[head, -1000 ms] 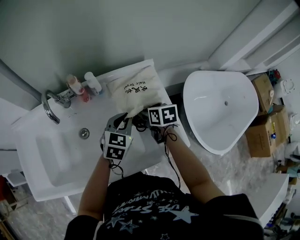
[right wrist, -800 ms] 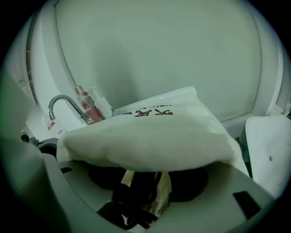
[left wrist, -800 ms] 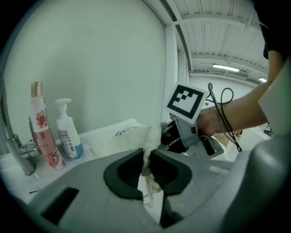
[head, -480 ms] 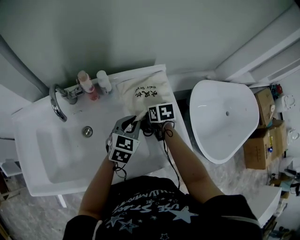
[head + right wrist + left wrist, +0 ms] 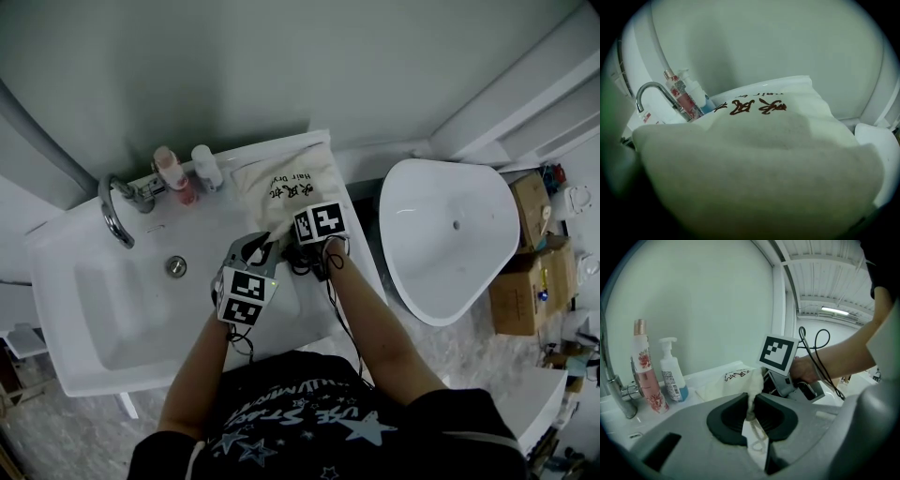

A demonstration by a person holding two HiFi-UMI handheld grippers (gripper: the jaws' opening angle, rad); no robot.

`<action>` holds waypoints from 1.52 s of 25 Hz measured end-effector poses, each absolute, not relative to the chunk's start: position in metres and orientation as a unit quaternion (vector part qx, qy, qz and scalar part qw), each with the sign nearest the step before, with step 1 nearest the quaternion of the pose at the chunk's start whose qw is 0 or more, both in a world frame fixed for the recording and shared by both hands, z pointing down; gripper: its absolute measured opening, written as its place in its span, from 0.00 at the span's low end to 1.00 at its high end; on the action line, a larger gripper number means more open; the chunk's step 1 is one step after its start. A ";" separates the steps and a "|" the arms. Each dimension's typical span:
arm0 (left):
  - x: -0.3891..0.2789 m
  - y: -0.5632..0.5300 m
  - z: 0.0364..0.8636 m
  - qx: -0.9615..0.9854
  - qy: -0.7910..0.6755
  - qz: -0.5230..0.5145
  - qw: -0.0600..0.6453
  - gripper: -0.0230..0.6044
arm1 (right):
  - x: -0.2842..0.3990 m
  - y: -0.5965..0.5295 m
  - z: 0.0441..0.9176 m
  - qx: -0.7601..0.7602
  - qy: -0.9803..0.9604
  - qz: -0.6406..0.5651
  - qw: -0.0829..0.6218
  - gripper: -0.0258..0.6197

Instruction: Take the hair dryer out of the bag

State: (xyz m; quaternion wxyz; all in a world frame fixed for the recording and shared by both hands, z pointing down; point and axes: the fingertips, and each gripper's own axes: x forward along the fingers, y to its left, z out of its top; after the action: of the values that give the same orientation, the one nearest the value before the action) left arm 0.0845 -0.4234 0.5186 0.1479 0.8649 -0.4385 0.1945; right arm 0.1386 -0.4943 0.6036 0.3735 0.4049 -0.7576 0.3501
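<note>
A cream cloth bag (image 5: 286,187) with dark lettering lies on the counter right of the basin. My left gripper (image 5: 255,251) is shut on a fold of cloth and drawstring at the bag's mouth (image 5: 751,399). My right gripper (image 5: 292,248) points steeply down into that mouth, its marker cube (image 5: 778,354) just beyond the left jaws. Cloth of the bag (image 5: 759,154) fills the right gripper view and hides its jaws. Those jaws have just been closing, and what lies between them is hidden. No hair dryer is in sight.
A white sink basin (image 5: 122,309) with a chrome faucet (image 5: 114,211) lies left of the bag. A pink bottle (image 5: 172,173) and a white pump bottle (image 5: 204,164) stand against the wall. A white toilet bowl (image 5: 450,234) and cardboard boxes (image 5: 525,262) are on the right.
My right gripper has sunk and tipped further into the bag's mouth. The left gripper has kept its hold on the cloth and stayed in place.
</note>
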 end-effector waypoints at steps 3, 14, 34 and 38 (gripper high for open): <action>0.085 -0.423 0.516 0.866 -0.437 0.197 0.144 0.12 | 0.141 -0.486 0.600 0.395 -0.760 0.352 0.377 0.31; 0.090 -0.421 0.509 0.862 -0.444 0.196 0.145 0.12 | 0.156 -0.435 0.582 0.365 -0.771 0.386 0.352 0.31; 0.109 -0.405 0.479 0.846 -0.471 0.220 0.119 0.12 | 0.180 -0.320 0.519 0.275 -0.823 0.395 0.300 0.31; 0.109 -0.400 0.481 0.841 -0.475 0.229 0.120 0.12 | 0.187 -0.304 0.516 0.268 -0.830 0.393 0.290 0.31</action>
State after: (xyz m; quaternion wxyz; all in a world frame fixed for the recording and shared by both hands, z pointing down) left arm 0.1093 -0.3998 0.4814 0.1196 0.8412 -0.4748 0.2292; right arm 0.1872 -0.3037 0.5163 0.2904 0.2677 -0.8304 0.3929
